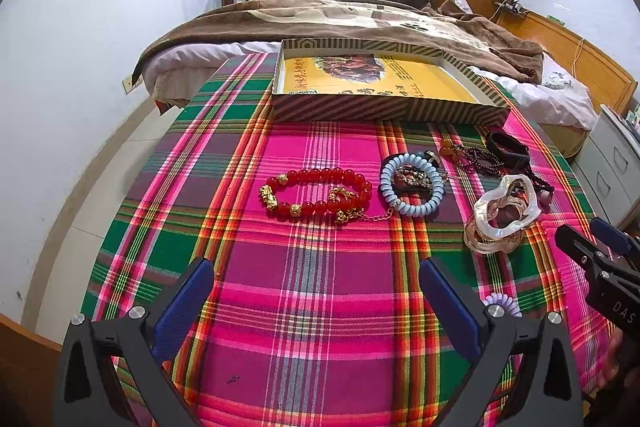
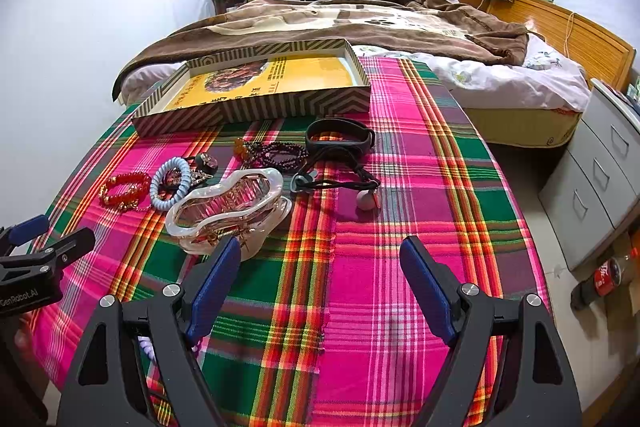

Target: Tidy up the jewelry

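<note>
Jewelry lies on a plaid cloth. A red bead bracelet (image 1: 318, 195) (image 2: 122, 190) with gold charms sits beside a pale blue coil bracelet (image 1: 412, 187) (image 2: 172, 183). A clear pearly hair claw (image 1: 502, 213) (image 2: 230, 209), dark purple beads (image 1: 474, 157) (image 2: 276, 153), a black band (image 1: 508, 143) (image 2: 340, 139) and a black cord with a pink bead (image 2: 366, 201) lie nearby. A striped shallow box (image 1: 384, 107) (image 2: 256, 107) with a yellow bottom stands behind them. My left gripper (image 1: 316, 291) is open, short of the red bracelet. My right gripper (image 2: 320, 275) is open, just right of the hair claw.
A lilac coil hair tie (image 1: 502, 301) lies by the left gripper's right finger. A bed with a brown blanket (image 1: 360, 15) is behind the table. Grey drawers (image 2: 600, 179) and a cola bottle (image 2: 604, 277) on the floor are to the right.
</note>
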`<act>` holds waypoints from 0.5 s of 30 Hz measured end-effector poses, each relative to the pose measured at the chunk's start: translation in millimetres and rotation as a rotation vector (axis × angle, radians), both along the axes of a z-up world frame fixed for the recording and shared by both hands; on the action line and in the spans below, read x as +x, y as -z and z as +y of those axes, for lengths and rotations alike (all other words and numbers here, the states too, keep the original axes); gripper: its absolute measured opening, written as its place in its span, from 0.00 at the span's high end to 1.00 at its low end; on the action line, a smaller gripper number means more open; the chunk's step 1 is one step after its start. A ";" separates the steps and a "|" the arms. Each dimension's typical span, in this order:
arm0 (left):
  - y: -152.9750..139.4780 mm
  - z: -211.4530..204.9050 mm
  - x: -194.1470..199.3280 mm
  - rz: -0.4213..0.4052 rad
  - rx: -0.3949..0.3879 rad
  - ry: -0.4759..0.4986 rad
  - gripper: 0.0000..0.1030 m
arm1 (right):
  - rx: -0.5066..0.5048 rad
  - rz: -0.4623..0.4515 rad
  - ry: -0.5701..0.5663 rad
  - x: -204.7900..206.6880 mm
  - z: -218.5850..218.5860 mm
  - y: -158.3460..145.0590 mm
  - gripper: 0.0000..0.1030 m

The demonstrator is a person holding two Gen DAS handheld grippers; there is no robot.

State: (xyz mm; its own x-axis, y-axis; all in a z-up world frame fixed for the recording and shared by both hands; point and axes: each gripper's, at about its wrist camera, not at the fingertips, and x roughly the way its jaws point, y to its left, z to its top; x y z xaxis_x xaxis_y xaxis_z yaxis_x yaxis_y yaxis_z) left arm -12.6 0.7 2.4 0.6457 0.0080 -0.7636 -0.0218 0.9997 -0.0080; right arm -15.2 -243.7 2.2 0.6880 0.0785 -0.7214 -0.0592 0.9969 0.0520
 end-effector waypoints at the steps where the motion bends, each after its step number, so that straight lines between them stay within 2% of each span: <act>1: 0.0 -0.3 -0.7 0.000 0.000 0.000 0.00 | -0.001 0.000 0.000 0.1 -0.2 0.1 0.21; 15: 1.0 -0.1 -0.2 0.008 -0.001 0.005 0.00 | 0.000 0.003 0.003 -0.3 -0.1 0.7 0.21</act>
